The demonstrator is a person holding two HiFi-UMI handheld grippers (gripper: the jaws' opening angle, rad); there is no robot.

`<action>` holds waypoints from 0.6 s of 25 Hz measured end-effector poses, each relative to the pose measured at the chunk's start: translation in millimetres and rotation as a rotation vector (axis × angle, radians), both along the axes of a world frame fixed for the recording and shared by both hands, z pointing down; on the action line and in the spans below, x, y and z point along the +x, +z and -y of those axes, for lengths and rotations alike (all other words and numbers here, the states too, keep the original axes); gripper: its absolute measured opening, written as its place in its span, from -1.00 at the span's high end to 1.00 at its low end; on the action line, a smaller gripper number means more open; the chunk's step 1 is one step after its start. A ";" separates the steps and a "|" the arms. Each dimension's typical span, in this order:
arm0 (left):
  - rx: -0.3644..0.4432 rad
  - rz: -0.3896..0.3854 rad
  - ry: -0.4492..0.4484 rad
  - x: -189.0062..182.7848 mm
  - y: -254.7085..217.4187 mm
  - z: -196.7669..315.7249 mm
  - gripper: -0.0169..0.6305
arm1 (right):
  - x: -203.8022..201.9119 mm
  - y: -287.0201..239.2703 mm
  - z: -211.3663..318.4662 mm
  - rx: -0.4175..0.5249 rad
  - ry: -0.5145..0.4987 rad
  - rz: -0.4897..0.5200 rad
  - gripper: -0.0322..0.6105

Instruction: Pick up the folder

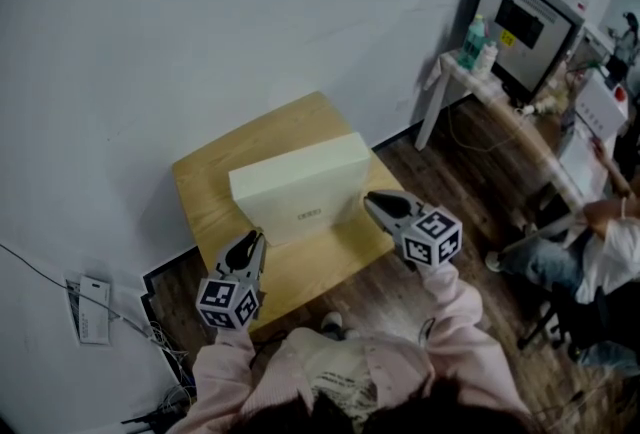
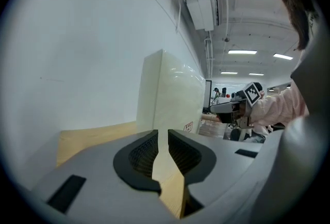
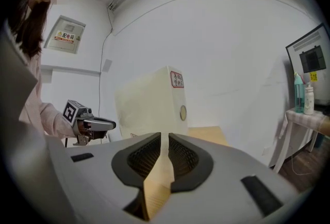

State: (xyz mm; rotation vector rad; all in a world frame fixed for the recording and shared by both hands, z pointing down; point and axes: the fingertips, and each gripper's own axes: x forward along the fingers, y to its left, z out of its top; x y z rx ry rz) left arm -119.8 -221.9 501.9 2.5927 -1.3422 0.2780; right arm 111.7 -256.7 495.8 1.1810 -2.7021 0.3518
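Note:
The folder (image 1: 300,187) is a thick cream box file standing upright on a small wooden table (image 1: 215,192), with a small label on its front. My left gripper (image 1: 255,240) hovers at its front left corner, close to the table top. My right gripper (image 1: 372,200) is by its right end. In the left gripper view the folder (image 2: 172,99) rises just beyond the jaws (image 2: 162,140), which stand a narrow gap apart with nothing between them. The right gripper view shows the folder's spine (image 3: 152,101) ahead of the jaws (image 3: 165,143), likewise slightly apart and empty. Neither gripper touches the folder.
A white wall runs behind the table. To the right stand a white side table (image 1: 440,87) with bottles (image 1: 478,42) and a monitor (image 1: 525,17). A seated person (image 1: 600,242) is at the far right. A white device (image 1: 92,310) and cables lie on the floor at left.

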 end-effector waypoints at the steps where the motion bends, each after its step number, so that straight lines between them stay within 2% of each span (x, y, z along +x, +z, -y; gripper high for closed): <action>1: 0.000 0.001 0.002 -1.3 1.5 1.1 0.73 | 0.2 3.4 1.4 0.001 -0.003 -0.019 0.69; 4: 0.000 -0.004 0.014 -3.1 5.0 6.1 0.67 | 1.0 8.7 5.0 -0.006 -0.005 -0.042 0.65; 6: 0.001 -0.004 0.024 -2.7 6.5 8.9 0.63 | 2.0 10.8 7.0 -0.015 -0.002 -0.038 0.55; 11: -0.001 0.003 0.053 -0.9 10.0 11.8 0.45 | 3.4 14.8 12.5 -0.011 -0.003 -0.045 0.55; 15: 0.001 0.007 0.070 4.6 10.5 14.3 0.34 | 2.1 17.6 15.1 -0.026 -0.039 -0.049 0.47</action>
